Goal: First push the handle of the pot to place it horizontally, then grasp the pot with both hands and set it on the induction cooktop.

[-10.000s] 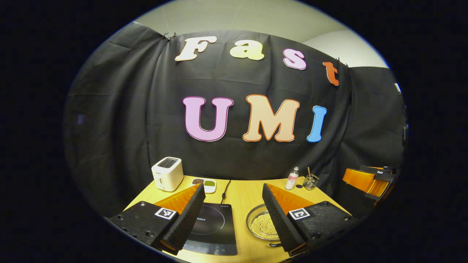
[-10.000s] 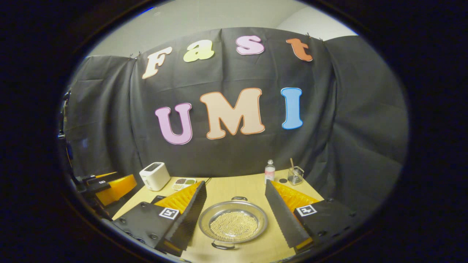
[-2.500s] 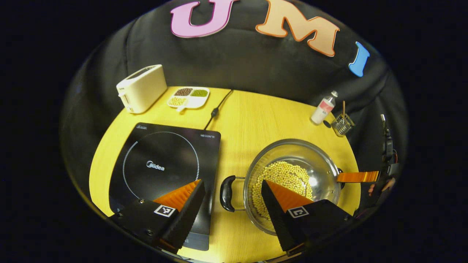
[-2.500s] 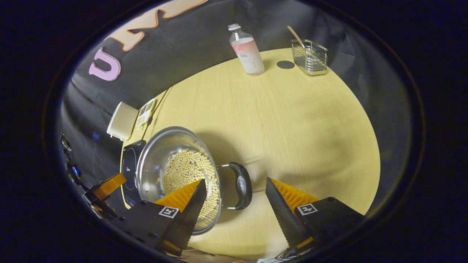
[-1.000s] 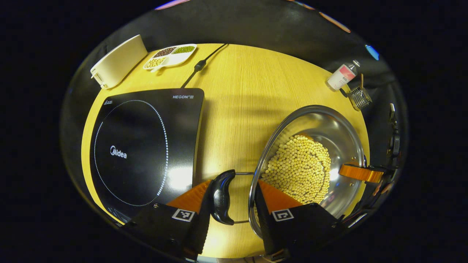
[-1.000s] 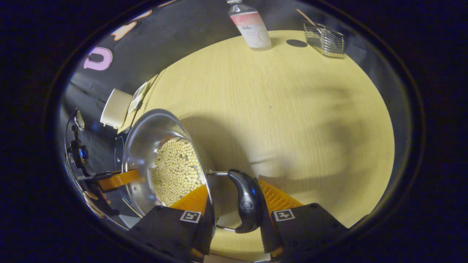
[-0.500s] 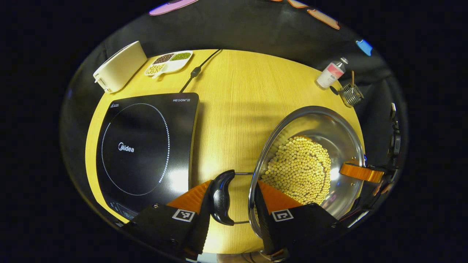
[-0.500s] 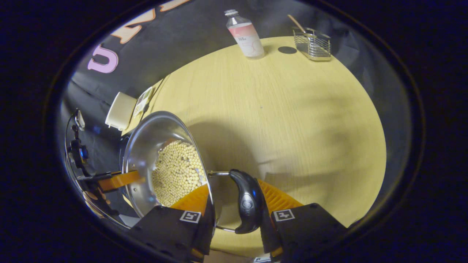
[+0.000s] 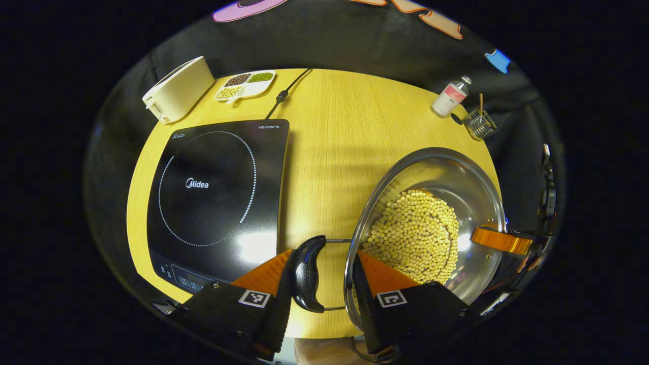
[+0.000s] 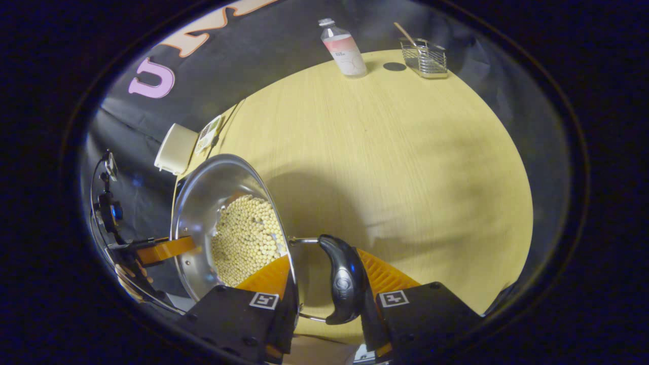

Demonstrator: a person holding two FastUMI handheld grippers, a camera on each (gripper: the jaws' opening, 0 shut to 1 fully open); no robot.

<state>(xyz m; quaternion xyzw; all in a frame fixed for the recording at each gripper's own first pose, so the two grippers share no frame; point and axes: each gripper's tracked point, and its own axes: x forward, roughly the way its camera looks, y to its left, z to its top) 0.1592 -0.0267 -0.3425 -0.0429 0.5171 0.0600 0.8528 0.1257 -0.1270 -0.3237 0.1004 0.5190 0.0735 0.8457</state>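
A steel pot holding several pale yellow beans hangs over the wooden table, to the right of the black induction cooktop. My left gripper is shut on the pot's black left handle, one finger outside the grip and one at the rim. In the right gripper view, my right gripper is shut on the opposite black handle of the pot. Each view also shows the other gripper across the pot: the right gripper and the left gripper.
A white toaster, a divided dish of beans and the cooktop's cable sit at the table's far left. A bottle, a small dark disc and a wire basket stand at the far right.
Both grippers closed on the pot's handles about a second ago. Since then the pot has risen and shifted toward the cooktop, which now sits nearer in the left gripper view.
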